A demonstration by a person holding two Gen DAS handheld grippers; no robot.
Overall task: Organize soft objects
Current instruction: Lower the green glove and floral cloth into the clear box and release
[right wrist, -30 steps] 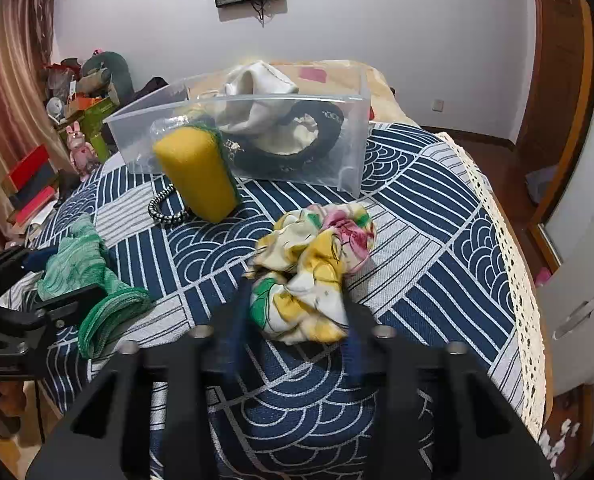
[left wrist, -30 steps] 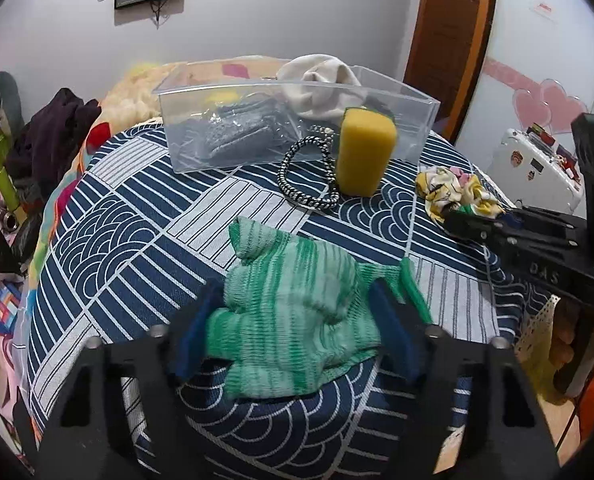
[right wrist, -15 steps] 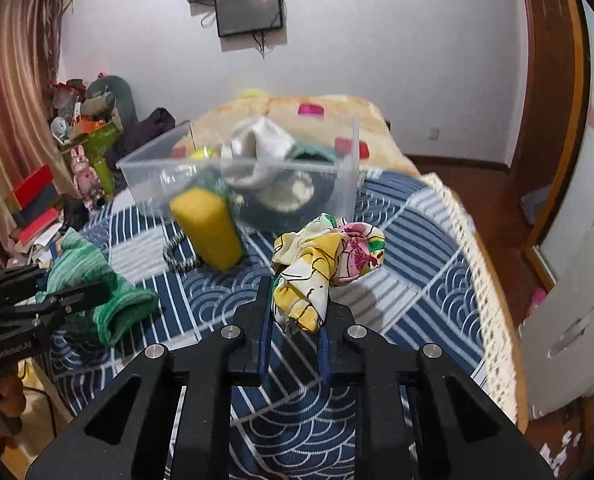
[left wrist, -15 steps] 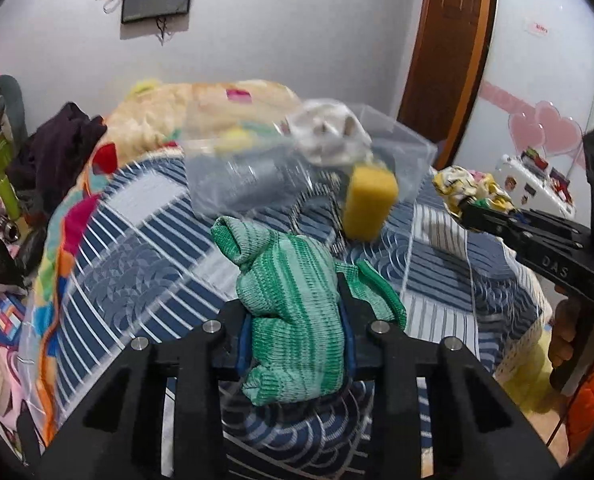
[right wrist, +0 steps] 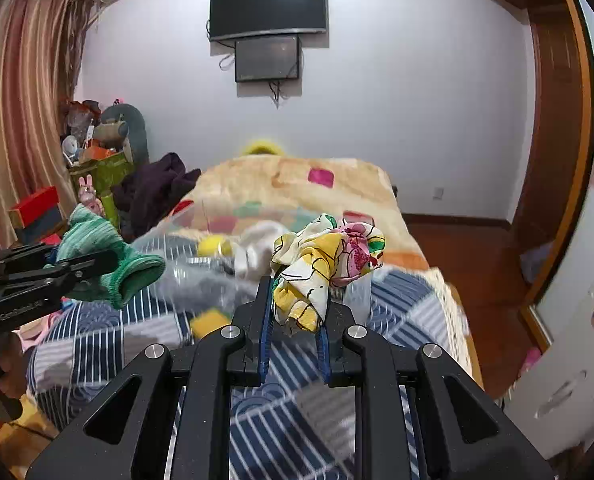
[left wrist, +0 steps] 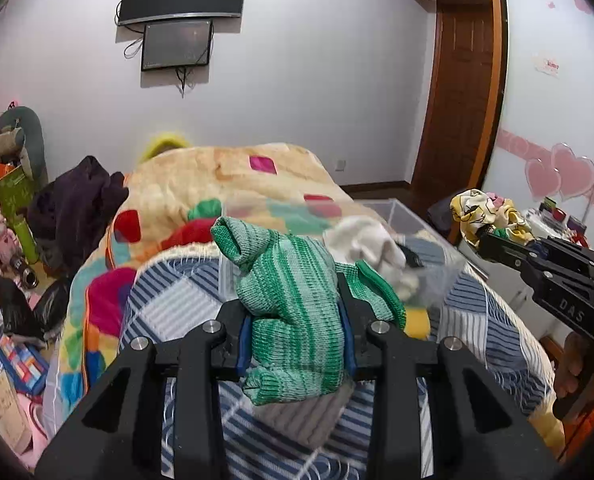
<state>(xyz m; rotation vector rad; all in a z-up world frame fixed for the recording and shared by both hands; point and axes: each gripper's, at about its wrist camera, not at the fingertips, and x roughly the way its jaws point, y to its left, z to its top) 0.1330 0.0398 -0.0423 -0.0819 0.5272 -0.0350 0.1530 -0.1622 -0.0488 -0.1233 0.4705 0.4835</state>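
My left gripper (left wrist: 295,316) is shut on a green knitted cloth (left wrist: 293,300) and holds it in the air above the bed. It also shows at the left of the right wrist view (right wrist: 109,256). My right gripper (right wrist: 297,312) is shut on a yellow and pink floral cloth (right wrist: 325,260), also lifted; that cloth shows in the left wrist view (left wrist: 485,216). A clear plastic bin (left wrist: 409,220) with a white cloth (left wrist: 365,240) in it stands on the bed beyond both grippers, blurred. A yellow sponge (right wrist: 213,318) lies in front of it.
The bed has a blue and white patterned cover (right wrist: 289,404) and an orange blanket (left wrist: 225,180) behind the bin. Clutter and toys stand at the left (left wrist: 5,216). A wooden door (left wrist: 457,100) is at the right, with screens on the wall (right wrist: 269,8).
Both grippers closed on their cloths on the bed cover and lifted them up. The view has tilted upward and moved toward the bin.
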